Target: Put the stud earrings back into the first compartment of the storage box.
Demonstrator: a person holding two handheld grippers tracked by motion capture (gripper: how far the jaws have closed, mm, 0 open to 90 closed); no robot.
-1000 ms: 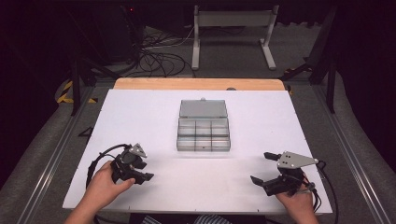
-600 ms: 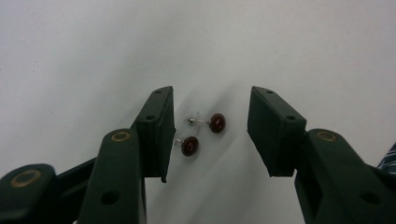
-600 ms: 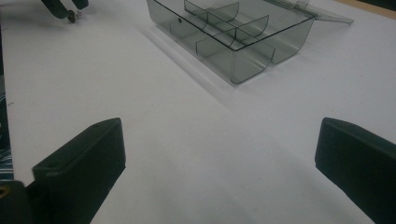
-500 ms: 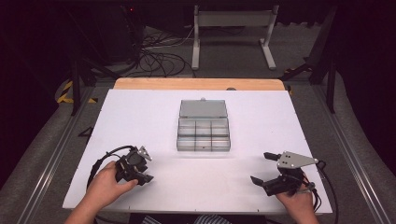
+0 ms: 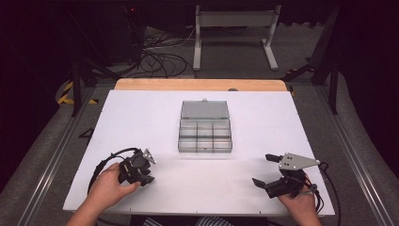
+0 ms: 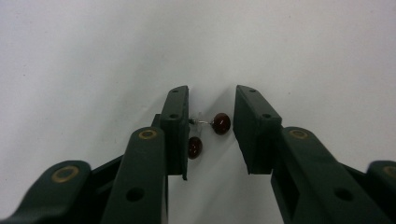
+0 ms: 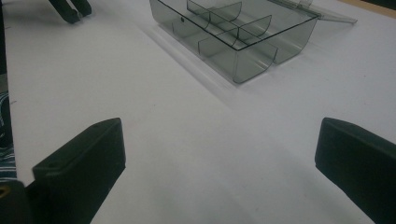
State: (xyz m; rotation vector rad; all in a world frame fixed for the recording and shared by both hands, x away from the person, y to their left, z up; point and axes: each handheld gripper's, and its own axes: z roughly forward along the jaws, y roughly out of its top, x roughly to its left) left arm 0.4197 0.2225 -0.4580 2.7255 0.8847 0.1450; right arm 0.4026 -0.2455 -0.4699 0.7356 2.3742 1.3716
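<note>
Two small dark red beads (image 6: 221,123) joined by a thin wire lie on the white table, in the gap between the jaws of my left gripper (image 6: 211,93). Those jaws have just been closing on the beads. One bead sits against the left pad, while a gap remains on the right side. In the high view my left gripper (image 5: 137,168) points down at the table's front left. My right gripper (image 5: 263,169) rests at the front right, wide open with nothing between its jaws (image 7: 219,130).
A clear compartment box (image 5: 205,135) stands mid-table with its lid (image 5: 205,110) folded back flat; it lies ahead of the right gripper (image 7: 233,32). A wooden strip (image 5: 197,84) runs along the table's far edge. Cables trail from both grippers.
My left gripper has shifted slightly to the right and its jaws look narrower. The right hand has kept still.
</note>
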